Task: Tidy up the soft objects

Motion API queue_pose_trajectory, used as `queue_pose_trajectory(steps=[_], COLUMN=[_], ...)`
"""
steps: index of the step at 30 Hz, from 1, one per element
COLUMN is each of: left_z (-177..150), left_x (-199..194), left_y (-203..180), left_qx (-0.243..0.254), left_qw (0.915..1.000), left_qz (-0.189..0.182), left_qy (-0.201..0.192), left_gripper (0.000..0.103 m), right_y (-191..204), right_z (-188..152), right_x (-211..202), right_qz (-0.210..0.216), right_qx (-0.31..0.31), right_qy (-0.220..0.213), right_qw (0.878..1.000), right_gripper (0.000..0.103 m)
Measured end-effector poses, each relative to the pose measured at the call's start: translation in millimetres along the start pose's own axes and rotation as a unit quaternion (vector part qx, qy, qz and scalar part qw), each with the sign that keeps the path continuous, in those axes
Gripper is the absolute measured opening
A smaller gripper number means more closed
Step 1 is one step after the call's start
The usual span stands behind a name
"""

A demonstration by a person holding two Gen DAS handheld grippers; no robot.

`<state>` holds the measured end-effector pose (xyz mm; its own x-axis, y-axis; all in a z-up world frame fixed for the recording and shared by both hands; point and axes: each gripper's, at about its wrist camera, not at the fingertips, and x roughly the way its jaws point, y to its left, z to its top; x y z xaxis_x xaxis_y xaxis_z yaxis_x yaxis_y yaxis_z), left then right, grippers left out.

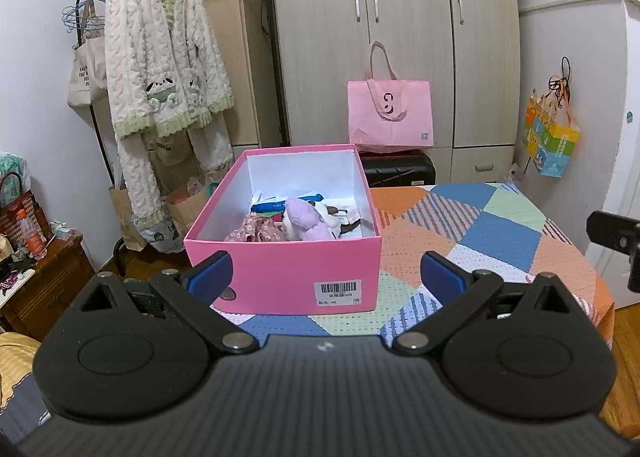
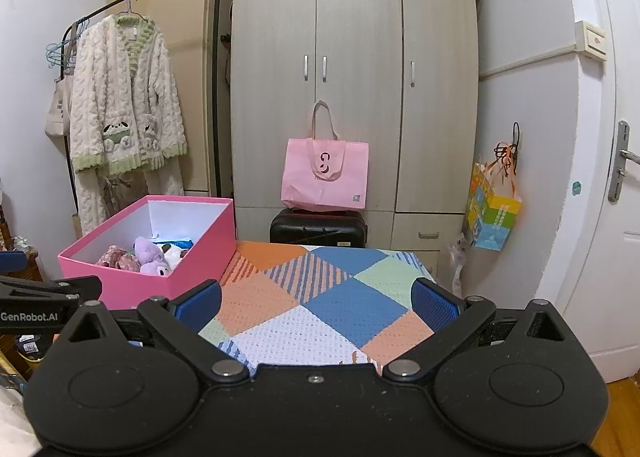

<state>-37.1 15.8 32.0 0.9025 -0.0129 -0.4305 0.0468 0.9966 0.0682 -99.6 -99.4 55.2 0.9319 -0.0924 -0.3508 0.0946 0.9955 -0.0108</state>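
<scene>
Pink cardboard forms the one open box that stands on the left part of the patchwork table cover, with a barcode label on its near wall. Inside it lie the soft things, bunched toward the near end: one lilac plush toy, one floral pink cloth to its left, one white-and-dark plush to its right, and one blue item behind them, too hidden to name.

Left gripper hovers just in front of the box's near wall, its two blue-padded fingers spread wide and holding nothing. Right gripper hangs over the bare patchwork to the right of the box, likewise spread wide and empty-handed; its two blue pads are well apart. From the right wrist view the left tool's black body shows at the left edge, beside the box.

Behind the table stands one pale three-door wardrobe, with one pink tote bag set on one black case before it. One fluffy cream robe hangs from the clothes rail at left, and one colourful gift bag hangs on the wall at right.
</scene>
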Motion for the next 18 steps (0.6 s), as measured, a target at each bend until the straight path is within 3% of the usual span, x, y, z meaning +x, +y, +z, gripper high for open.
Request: queue_pose_trajectory(steps=[18], left_z=[-2.8], left_x=[3.2], left_y=[1.7], left_qx=[0.006], left_qw=[0.9998], left_qz=[0.008], left_qy=[-0.014], left_gripper=[0.102], right_y=[1.7], right_z=[-2.3], right_x=[8.5], right_qz=[-0.005], right_qx=[0.000], right_qy=[0.004], right_qw=[1.000], right_gripper=[0.102])
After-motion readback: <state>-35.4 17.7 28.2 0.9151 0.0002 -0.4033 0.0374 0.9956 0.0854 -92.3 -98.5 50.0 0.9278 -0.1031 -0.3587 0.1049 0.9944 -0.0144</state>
